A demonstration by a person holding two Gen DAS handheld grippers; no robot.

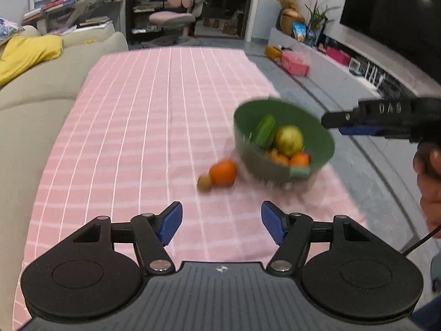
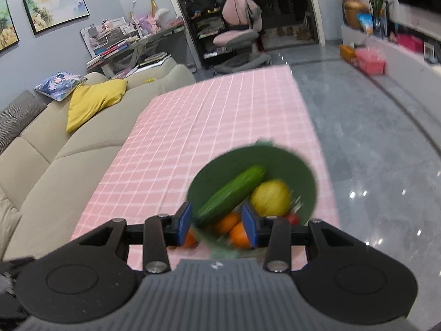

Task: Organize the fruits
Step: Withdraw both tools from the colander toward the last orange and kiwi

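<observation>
A green bowl (image 1: 303, 127) stands near the right edge of the pink checked tablecloth (image 1: 154, 115), blurred by motion. It holds a cucumber (image 1: 264, 131), a yellow-green round fruit (image 1: 288, 140) and some oranges (image 1: 300, 159). An orange (image 1: 223, 172) and a small brown fruit (image 1: 204, 183) lie on the cloth left of the bowl. My left gripper (image 1: 222, 222) is open and empty, short of these fruits. My right gripper (image 2: 217, 226) is open just above the bowl (image 2: 289, 162), over its near rim, with the cucumber (image 2: 231, 193) beyond it; it also shows in the left wrist view (image 1: 355, 121).
A beige sofa (image 1: 35, 93) with a yellow cushion (image 1: 24, 52) runs along the table's left side. Grey floor (image 2: 372, 143) lies right of the table. A low TV shelf (image 1: 344, 66) with boxes stands at the far right. A pink chair (image 1: 179, 8) stands beyond the table.
</observation>
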